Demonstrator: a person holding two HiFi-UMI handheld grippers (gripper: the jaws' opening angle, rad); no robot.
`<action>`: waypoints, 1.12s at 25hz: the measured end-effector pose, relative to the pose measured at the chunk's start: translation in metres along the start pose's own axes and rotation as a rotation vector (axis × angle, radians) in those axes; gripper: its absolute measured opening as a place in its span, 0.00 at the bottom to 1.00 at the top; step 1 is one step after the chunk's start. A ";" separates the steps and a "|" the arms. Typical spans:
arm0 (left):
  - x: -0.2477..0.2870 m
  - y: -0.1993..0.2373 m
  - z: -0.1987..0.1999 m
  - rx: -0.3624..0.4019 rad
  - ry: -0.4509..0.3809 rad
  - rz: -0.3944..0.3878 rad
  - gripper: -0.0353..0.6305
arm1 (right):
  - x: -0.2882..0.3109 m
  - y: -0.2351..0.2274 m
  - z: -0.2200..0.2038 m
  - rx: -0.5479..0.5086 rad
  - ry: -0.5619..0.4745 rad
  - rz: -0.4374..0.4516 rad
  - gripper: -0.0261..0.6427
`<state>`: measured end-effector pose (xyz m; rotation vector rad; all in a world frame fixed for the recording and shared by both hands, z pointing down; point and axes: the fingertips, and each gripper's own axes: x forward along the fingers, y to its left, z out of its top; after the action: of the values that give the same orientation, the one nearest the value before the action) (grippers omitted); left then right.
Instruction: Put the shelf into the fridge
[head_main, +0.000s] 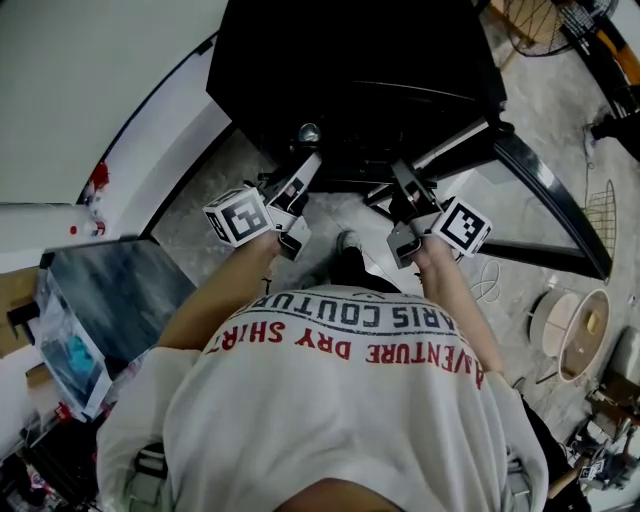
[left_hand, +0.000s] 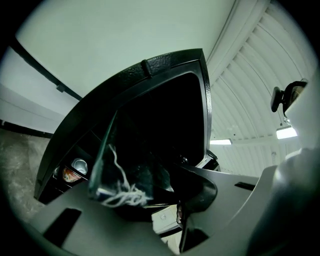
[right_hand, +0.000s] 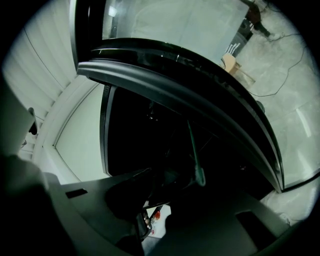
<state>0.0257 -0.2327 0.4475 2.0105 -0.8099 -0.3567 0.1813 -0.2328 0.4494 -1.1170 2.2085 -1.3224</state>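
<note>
Two grippers share the load. The left gripper (head_main: 298, 182) and the right gripper (head_main: 402, 190) are each clenched on an opposite side edge of the shelf (left_hand: 125, 172). It spans the gap between them and reaches ahead of their jaws toward the dark mouth of the fridge (head_main: 350, 70).

Gripping from both sides, I'd judge, keeps the pane level and square to the opening so it can slide onto its supports; one tool alone would let it tip. The fridge door (head_main: 555, 195) stands swung wide beyond the right gripper, clear of the path.

The shelf is a clear glass pane, greenish along its cut edge. A pale trim strip sits at the corner nearest the left gripper's jaws. Whitish squiggles show on or through the glass; I cannot tell which.
</note>
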 end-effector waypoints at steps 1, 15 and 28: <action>0.000 0.001 -0.002 0.009 0.009 -0.009 0.23 | 0.001 -0.001 -0.001 0.000 0.001 0.001 0.16; 0.002 -0.005 -0.035 0.209 0.200 -0.135 0.38 | 0.002 -0.014 0.000 0.013 -0.009 -0.034 0.15; 0.007 -0.013 -0.061 0.267 0.242 -0.162 0.38 | 0.001 -0.015 0.000 0.029 -0.019 -0.049 0.15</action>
<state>0.0686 -0.1930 0.4703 2.3220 -0.5678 -0.0950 0.1878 -0.2379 0.4626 -1.1753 2.1539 -1.3536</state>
